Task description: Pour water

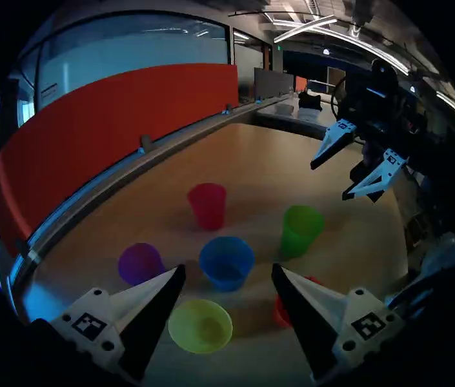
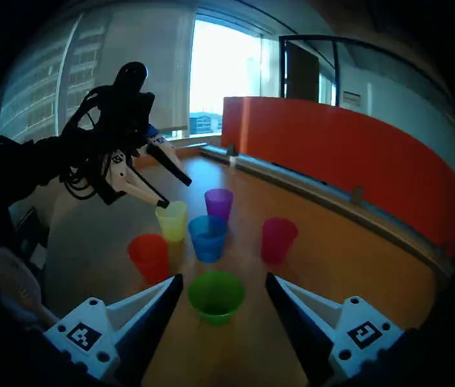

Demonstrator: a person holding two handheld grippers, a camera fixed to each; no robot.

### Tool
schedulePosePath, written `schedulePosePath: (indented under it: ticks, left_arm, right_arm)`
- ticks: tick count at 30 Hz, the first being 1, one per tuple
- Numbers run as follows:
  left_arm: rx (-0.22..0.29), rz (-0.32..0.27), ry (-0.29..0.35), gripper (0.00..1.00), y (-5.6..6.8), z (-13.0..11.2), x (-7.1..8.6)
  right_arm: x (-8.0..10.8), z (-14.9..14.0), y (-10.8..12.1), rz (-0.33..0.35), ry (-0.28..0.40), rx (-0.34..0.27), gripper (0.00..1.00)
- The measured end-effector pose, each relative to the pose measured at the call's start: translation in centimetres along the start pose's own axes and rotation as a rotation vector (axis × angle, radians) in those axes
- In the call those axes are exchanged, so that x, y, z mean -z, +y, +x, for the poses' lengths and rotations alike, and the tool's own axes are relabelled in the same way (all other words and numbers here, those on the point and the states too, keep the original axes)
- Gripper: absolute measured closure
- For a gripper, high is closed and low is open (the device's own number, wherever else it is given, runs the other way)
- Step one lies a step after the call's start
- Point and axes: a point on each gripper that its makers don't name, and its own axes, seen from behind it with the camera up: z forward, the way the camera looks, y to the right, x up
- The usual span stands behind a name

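Six plastic cups stand in a cluster on the wooden table (image 1: 246,161). In the left gripper view they are pink (image 1: 208,205), green (image 1: 301,229), blue (image 1: 227,261), purple (image 1: 140,263), yellow (image 1: 200,326) and red (image 1: 281,313), the red one partly behind a finger. My left gripper (image 1: 227,267) hovers open over the near cups, holding nothing. My right gripper (image 1: 329,180) hangs open across the table. From the right gripper view, my right gripper (image 2: 222,277) is open just above the green cup (image 2: 216,295). The left gripper (image 2: 175,193) is open over the yellow cup (image 2: 172,220).
An orange partition (image 1: 117,129) with a metal rail (image 1: 130,168) runs along one long side of the table. Bright windows (image 2: 224,71) lie beyond the table's far end. A dark-clothed person's arm (image 2: 40,161) holds the far gripper.
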Motion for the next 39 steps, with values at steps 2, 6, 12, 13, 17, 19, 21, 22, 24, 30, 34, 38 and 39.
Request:
schedulePosePath:
  ticks: [2, 6, 12, 13, 17, 19, 21, 22, 24, 30, 34, 38, 39]
  left_arm:
    - [-0.005, -0.003, -0.017, 0.01, 0.0, -0.3, -0.5]
    - [-0.012, -0.009, -0.051, 0.01, 0.2, -0.9, -1.4]
    - [-0.022, -0.010, -0.098, 0.01, 0.4, -1.6, -2.8]
    - [-0.026, -0.009, -0.104, 0.01, 0.4, -1.7, -3.0]
    - [-0.036, -0.003, -0.121, 0.01, 0.4, -2.0, -3.8]
    - [-0.037, 0.002, -0.131, 0.01, 0.4, -2.2, -4.1]
    - [-0.036, 0.007, -0.141, 0.01, 0.3, -2.3, -4.4]
    - [-0.033, 0.010, -0.147, 0.01, 0.2, -2.4, -4.5]
    - [-0.030, 0.016, -0.157, 0.01, 0.0, -2.6, -4.7]
    - [-0.027, 0.020, -0.179, 0.01, -0.1, -3.0, -5.3]
    - [-0.026, 0.024, -0.189, 0.01, -0.1, -3.2, -5.8]
    - [-0.021, 0.025, -0.190, 0.00, -0.1, -3.3, -6.3]
    - [-0.020, 0.026, -0.189, 0.00, -0.1, -3.3, -6.4]
  right_arm:
    - [-0.2, -0.4, -0.1, 0.002, -0.007, 0.001, 0.00]
    - [-0.6, -1.1, -0.2, 0.005, -0.017, -0.001, 0.00]
    - [-1.1, -2.1, -0.3, 0.010, -0.031, 0.003, 0.00]
    - [-1.2, -2.2, -0.4, 0.012, -0.034, 0.004, 0.00]
    - [-1.4, -2.6, -0.5, 0.016, -0.043, 0.012, 0.00]
    - [-1.6, -2.8, -0.6, 0.019, -0.049, 0.016, 0.00]
    - [-1.8, -3.0, -0.7, 0.022, -0.054, 0.018, 0.00]
    - [-1.9, -3.1, -0.7, 0.024, -0.057, 0.018, 0.00]
    - [-2.1, -3.3, -0.8, 0.027, -0.061, 0.016, 0.00]
    - [-2.7, -3.9, -0.8, 0.035, -0.071, 0.010, 0.00]
    - [-3.1, -4.3, -0.7, 0.034, -0.079, 0.006, 0.00]
    - [-3.5, -4.7, -0.6, 0.036, -0.085, 0.002, 0.00]
    - [-3.6, -4.8, -0.6, 0.037, -0.087, 0.002, 0.00]
